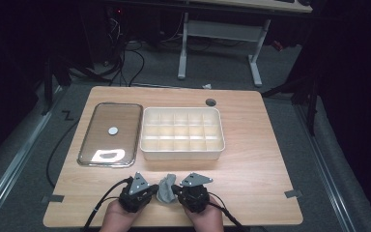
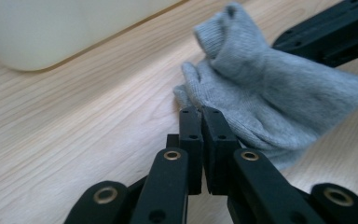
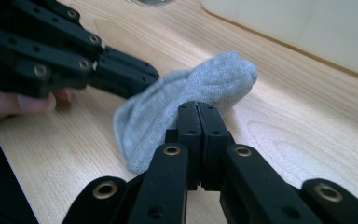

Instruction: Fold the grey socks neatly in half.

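Small grey knitted sock [image 1: 165, 189] lies bunched on the light wooden table [image 1: 251, 164], near its front edge, between my two grippers and just in front of the cream plastic compartment tray [image 1: 182, 133]. Left gripper [image 2: 200, 112]: jaws drawn together on the sock's near edge, pinching a fold. Right gripper [image 3: 198, 108]: jaws pressed together, clamped on the sock from the opposite side. I see the fabric stretched slightly between both. A clear rectangular lid with metal rim [image 1: 110, 134] lies left of the tray, flat on the table.
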{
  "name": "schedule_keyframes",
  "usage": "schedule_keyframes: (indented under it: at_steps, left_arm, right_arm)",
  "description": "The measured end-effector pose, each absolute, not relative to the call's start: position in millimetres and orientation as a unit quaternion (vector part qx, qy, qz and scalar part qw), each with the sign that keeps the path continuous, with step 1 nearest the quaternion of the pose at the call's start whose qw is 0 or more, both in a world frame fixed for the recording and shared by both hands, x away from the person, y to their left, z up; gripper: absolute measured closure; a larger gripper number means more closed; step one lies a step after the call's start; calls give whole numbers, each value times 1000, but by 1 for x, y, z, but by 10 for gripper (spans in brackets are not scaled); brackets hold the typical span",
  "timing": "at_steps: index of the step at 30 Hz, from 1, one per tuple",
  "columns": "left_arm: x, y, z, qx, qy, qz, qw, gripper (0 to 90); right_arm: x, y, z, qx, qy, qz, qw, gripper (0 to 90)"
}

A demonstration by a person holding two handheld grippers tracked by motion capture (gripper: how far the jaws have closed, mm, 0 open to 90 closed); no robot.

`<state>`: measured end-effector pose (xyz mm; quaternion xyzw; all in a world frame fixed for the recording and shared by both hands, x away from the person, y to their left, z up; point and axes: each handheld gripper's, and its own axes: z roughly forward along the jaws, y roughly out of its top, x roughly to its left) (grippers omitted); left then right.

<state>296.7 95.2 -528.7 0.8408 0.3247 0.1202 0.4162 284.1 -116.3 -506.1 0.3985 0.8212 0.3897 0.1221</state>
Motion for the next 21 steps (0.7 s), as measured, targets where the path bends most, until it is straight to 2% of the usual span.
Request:
schedule_keyframes:
  at_steps: [10,21]
  left_arm:
    - [292,72,-529,847,304,120,420,878]
    - [291,62,-529,845,302,117,425,885]
  right_arm:
    - [288,-129,-498,410,814,389,135,896]
    - [282,-129,-502,407,814,396,124,896]
